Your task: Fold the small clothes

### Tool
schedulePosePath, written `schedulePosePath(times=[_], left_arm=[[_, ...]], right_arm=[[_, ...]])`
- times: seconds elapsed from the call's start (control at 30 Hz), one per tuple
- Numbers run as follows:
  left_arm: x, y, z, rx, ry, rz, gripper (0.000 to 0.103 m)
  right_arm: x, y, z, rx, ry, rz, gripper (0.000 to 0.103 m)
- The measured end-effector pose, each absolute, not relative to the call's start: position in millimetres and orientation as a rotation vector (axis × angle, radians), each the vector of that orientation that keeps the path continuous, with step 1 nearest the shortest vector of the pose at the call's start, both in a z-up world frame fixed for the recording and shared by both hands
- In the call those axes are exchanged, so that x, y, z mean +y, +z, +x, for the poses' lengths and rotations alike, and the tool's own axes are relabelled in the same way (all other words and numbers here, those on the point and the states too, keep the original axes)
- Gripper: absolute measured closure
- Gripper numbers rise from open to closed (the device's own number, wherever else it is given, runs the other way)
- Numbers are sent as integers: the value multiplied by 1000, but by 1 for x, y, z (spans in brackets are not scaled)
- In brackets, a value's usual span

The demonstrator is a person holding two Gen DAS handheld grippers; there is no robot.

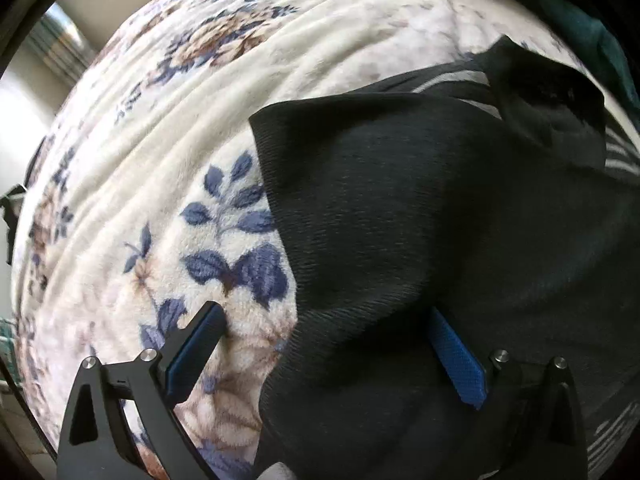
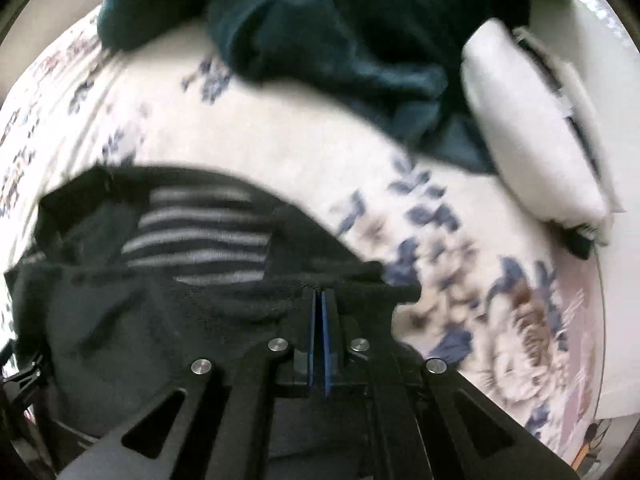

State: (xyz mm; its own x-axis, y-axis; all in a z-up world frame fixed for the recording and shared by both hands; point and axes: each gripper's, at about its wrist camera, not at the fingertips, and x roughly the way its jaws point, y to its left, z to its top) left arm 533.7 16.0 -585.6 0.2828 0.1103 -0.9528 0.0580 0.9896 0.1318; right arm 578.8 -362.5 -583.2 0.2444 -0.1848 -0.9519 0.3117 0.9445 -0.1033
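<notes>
Your right claw (image 2: 319, 300) is pinched tight on the hem of the black garment (image 1: 420, 220) lying on the floral blanket (image 1: 160, 140), while your left claw (image 1: 324, 320) gapes wide, holding nothing, so lifting one-sided could bunch the fold.

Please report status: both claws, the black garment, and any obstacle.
Left claw open, astride black garment edge. Right claw shut on its hem. Teal clothes beyond, clear.

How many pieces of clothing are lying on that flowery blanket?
2 that I can make out: a black garment with grey stripes near the camera, pinched by the right tool, and a dark teal one crumpled farther back. More may be hidden.
</notes>
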Motion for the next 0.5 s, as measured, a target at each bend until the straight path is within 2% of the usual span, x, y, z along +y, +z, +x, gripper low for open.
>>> schedulePosePath(times=[0.07,0.2,0.23,0.27,0.33,0.43,0.5], left_arm=[[19,-584,534,1290,34,142,0],[20,-575,533,1299,38,137,0],[22,-568,531,1294,43,134,0],[23,-563,529,1287,45,129,0],[24,-549,523,1265,47,112,0],[21,-524,505,1235,30,72,0],[16,-513,494,1234,17,55,0]], right_arm=[[-370,-581,580,1285,-330,163,100],[-380,-612,604,1456,-281,214,97],[-383,-609,603,1442,-280,248,90],[-392,-599,597,1407,-290,296,62],[-402,-584,585,1358,-294,362,27],[-399,-573,559,1372,-307,357,25],[-381,-576,543,1414,-296,291,13]])
